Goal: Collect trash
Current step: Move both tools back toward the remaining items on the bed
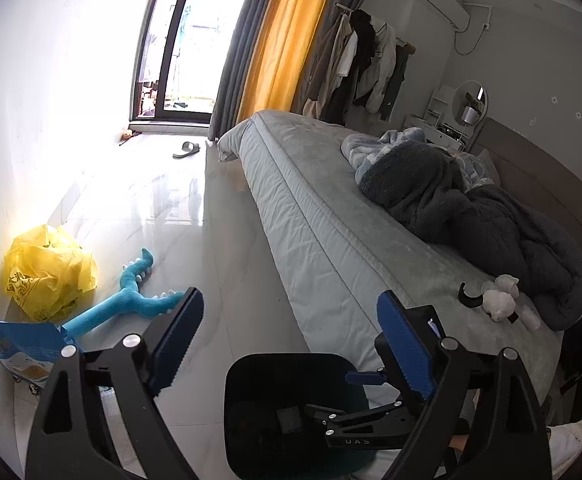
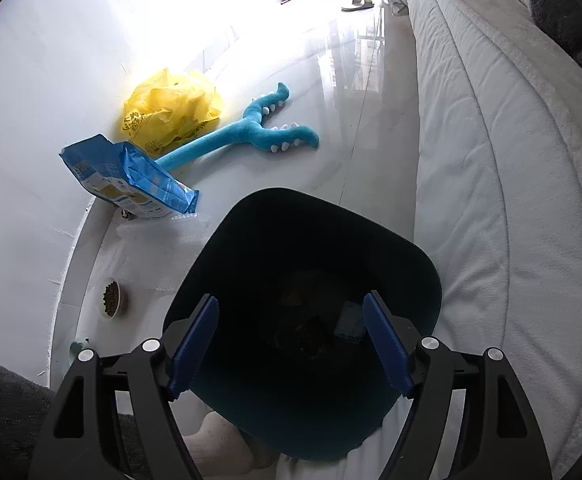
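Note:
A dark bin [image 2: 275, 216] stands on the floor against the bed's side. My right gripper [image 2: 291, 320] hangs open right over its mouth with nothing between the pads. Down inside lie dark scraps [image 2: 311, 338] and a small grey-blue piece [image 2: 349, 322]. My left gripper [image 1: 291, 332] is open and empty, held above and beside the bin [image 1: 251, 376]. The right gripper's black linkage [image 1: 343, 426] shows over that bin. On the floor by the wall lie a crumpled yellow plastic bag [image 1: 47, 272] [image 2: 171, 112], a blue pouch [image 1: 23, 348] [image 2: 127, 176] and clear plastic wrap [image 2: 163, 228].
A blue plush toy [image 1: 131, 304] [image 2: 251, 132] lies beside the bag. A bowl of kibble [image 2: 111, 298] sits near the wall. The bed [image 1: 331, 220] [image 2: 491, 160] fills the right, with blankets [image 1: 471, 216] and a white plush [image 1: 499, 298] on it. A slipper [image 1: 187, 150] lies near the window.

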